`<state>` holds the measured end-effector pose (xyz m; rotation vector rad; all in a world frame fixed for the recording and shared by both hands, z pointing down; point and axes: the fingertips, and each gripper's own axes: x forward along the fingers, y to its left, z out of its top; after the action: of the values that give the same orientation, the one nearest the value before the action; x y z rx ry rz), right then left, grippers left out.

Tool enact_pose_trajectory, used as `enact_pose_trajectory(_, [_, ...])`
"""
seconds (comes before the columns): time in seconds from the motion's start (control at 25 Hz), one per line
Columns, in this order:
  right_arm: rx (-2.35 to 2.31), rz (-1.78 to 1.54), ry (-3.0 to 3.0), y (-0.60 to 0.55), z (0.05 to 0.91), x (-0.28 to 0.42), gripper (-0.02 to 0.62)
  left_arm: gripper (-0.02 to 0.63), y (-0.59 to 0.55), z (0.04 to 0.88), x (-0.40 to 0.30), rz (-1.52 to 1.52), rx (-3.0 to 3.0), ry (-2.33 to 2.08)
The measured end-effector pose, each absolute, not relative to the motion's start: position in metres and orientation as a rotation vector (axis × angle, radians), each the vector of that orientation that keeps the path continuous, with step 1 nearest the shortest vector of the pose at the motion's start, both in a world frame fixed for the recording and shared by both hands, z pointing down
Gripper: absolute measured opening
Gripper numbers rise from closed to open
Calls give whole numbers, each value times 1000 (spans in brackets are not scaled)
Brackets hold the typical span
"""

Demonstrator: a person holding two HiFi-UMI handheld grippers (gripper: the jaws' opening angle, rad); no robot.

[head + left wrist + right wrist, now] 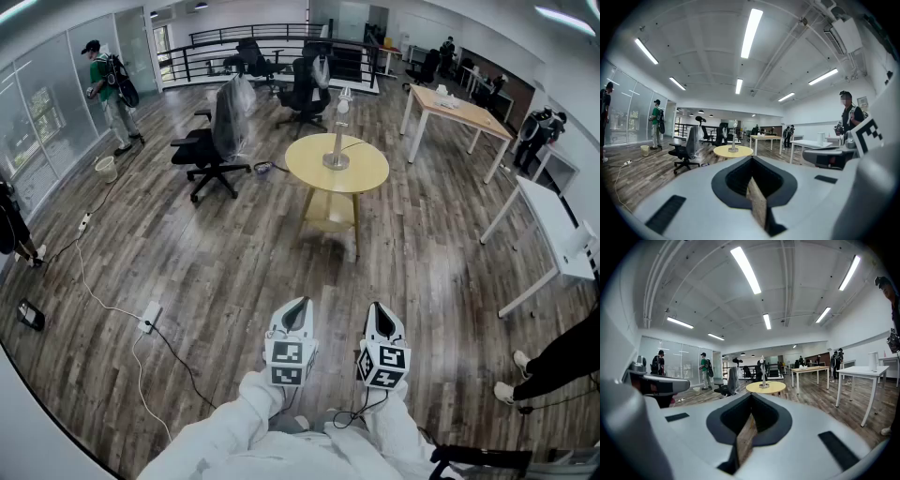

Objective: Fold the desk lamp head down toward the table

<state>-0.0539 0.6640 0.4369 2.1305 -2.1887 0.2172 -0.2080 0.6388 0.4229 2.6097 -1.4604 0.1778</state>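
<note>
A slim silver desk lamp (337, 131) stands upright on a round yellow table (361, 173) several steps ahead of me, its small head (343, 98) raised at the top. Both grippers are held low in front of me, far short of the table. My left gripper (298, 304) and right gripper (377, 307) sit side by side, both shut with nothing between their jaws. The left gripper view shows the lamp (734, 138) and table (733, 151) in the distance beyond the left gripper (752, 160). The right gripper view shows the lamp (763, 373) on its table (765, 387) past the right gripper (752, 397).
A black office chair (211, 141) draped in plastic stands left of the table, another chair (305, 89) behind it. A wooden desk (459, 112) and a white table (562, 234) stand to the right. A power strip (148, 317) with cables lies on the floor at left. People stand around the room's edges.
</note>
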Motion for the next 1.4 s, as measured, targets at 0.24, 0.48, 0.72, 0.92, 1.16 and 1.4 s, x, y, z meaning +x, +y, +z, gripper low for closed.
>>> enact_pose_trajectory(0.24, [2138, 241, -2182, 643, 444, -48, 12, 2, 620, 434, -209, 243, 2689, -1501])
enact_pose_trajectory(0.48, [2124, 238, -2192, 602, 447, -40, 12, 2, 584, 439, -208, 214, 2625, -1489])
enact_pose_trajectory(0.72, [2112, 237, -2212, 540, 448, -25, 12, 2, 531, 443, -187, 230, 2606, -1484])
enact_pose_trajectory(0.92, [2085, 244, -2228, 480, 443, -7, 12, 2, 474, 440, -166, 246, 2604, -1492])
enact_pose_trajectory(1.16, [2080, 229, -2251, 411, 437, 23, 12, 2, 401, 446, -137, 254, 2574, -1488])
enact_pose_trajectory(1.4, [2070, 261, -2264, 341, 438, 47, 12, 2, 334, 441, -112, 255, 2583, -1498])
